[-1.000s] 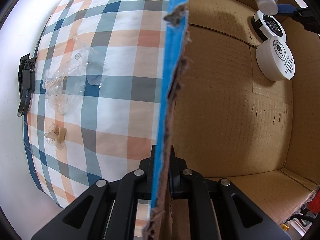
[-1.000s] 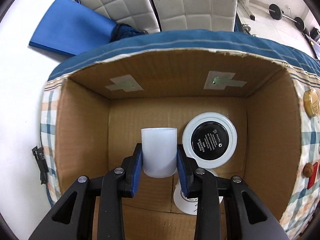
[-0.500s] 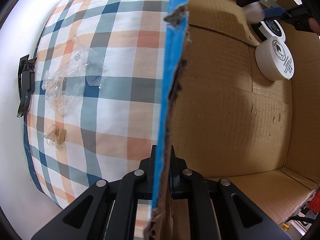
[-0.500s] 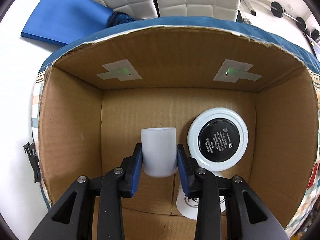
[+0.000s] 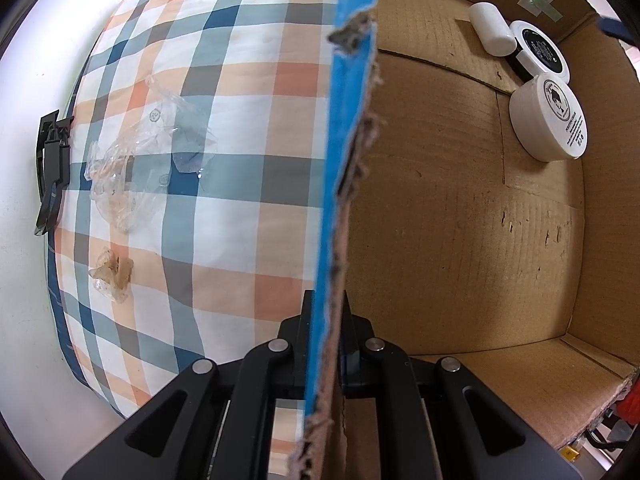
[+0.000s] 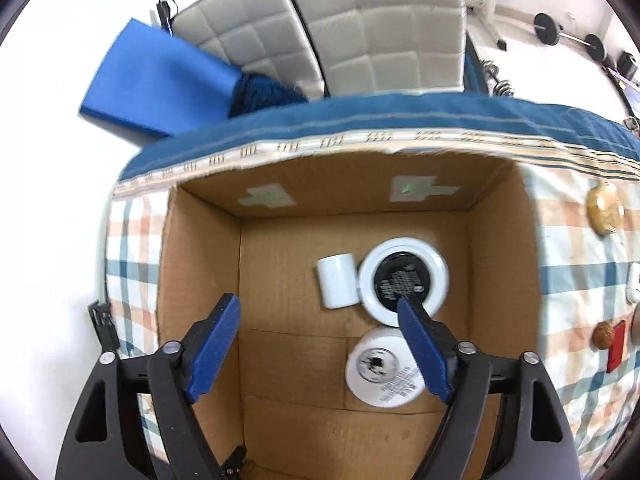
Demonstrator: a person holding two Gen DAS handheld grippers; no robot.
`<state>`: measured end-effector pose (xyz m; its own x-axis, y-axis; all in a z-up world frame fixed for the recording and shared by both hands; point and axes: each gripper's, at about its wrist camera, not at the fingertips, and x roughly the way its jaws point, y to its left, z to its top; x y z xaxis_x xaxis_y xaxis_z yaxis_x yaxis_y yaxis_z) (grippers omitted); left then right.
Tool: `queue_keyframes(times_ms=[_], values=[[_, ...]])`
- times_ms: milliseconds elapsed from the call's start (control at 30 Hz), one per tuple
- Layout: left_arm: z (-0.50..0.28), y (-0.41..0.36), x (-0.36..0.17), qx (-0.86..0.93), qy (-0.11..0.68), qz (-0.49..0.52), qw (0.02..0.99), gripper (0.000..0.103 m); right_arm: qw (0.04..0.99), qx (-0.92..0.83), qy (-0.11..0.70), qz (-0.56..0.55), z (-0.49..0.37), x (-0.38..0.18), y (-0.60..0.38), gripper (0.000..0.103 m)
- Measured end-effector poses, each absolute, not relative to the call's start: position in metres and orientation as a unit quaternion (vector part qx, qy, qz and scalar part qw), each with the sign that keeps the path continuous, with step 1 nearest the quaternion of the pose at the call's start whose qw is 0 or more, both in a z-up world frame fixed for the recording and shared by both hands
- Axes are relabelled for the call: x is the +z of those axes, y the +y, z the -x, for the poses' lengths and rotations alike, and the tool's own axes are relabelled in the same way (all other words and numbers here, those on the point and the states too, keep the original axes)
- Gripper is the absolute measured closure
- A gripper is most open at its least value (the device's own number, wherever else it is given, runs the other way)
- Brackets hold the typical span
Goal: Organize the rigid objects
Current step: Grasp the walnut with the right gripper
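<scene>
On the table lay a checked cloth (image 5: pixel 248 128) of orange, blue and white squares, with a dark blue border along its far edge. Beyond it in the right wrist view stood two grey quilted chairs (image 6: pixel 376 28), a blue pad (image 6: pixel 160 80) on the pale floor, and barbell weights (image 6: pixel 568 36) at the far right.

Crumpled clear plastic (image 5: pixel 148 160) lay on the cloth left of an open cardboard box (image 6: pixel 200 264). Right of the box sat a gold round lid (image 6: pixel 605 214) and other small items.

Inside the box, near its far right corner, a small white cylinder (image 6: pixel 338 286) lay on its side, touching a white-rimmed jar with a black label (image 6: pixel 404 282). A second white jar (image 6: pixel 382 372) sat just in front of that one.

The left gripper (image 5: pixel 325 340) was clamped tight on the box's torn, blue-faced side wall (image 5: pixel 344 184). The right gripper (image 6: pixel 316 312) had just been opening; its blue pads (image 6: pixel 216 340) stood wide apart above the box with nothing between them, the cylinder lying free below.
</scene>
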<state>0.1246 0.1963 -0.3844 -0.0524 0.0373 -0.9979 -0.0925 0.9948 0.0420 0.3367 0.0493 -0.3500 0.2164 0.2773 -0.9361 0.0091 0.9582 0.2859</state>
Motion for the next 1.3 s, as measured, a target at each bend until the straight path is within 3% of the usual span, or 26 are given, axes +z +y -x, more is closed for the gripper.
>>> queue_keyframes(times_ms=[100, 333, 567, 667, 967, 1100, 1300], values=[[-0.125, 0.197, -0.383, 0.047, 0.723, 0.021, 0.689, 0.097, 0.794, 0.069, 0.589, -0.138, -0.32, -0.326, 0.013, 0.0], [-0.127, 0.199, -0.381, 0.048, 0.722, 0.021, 0.69, 0.097, 0.828, -0.058, 0.533, -0.165, -0.275, -0.297, -0.106, 0.0], [-0.129, 0.199, -0.38, 0.05, 0.722, 0.019, 0.69, 0.097, 0.748, -0.165, 0.585, -0.266, -0.25, -0.377, -0.257, 0.0], [-0.13, 0.196, -0.379, 0.05, 0.722, 0.016, 0.69, 0.097, 0.715, -0.165, 0.615, -0.288, -0.248, -0.417, -0.281, 0.01], [-0.132, 0.189, -0.378, 0.053, 0.721, 0.01, 0.691, 0.097, 0.706, -0.185, 0.632, -0.26, -0.242, -0.466, -0.285, 0.059], [-0.13, 0.189, -0.376, 0.053, 0.72, 0.01, 0.692, 0.097, 0.729, -0.176, 0.626, -0.213, -0.241, -0.45, -0.27, 0.059], [-0.129, 0.19, -0.375, 0.055, 0.719, 0.012, 0.693, 0.097, 0.787, -0.101, 0.586, -0.164, -0.233, -0.377, -0.209, 0.059]])
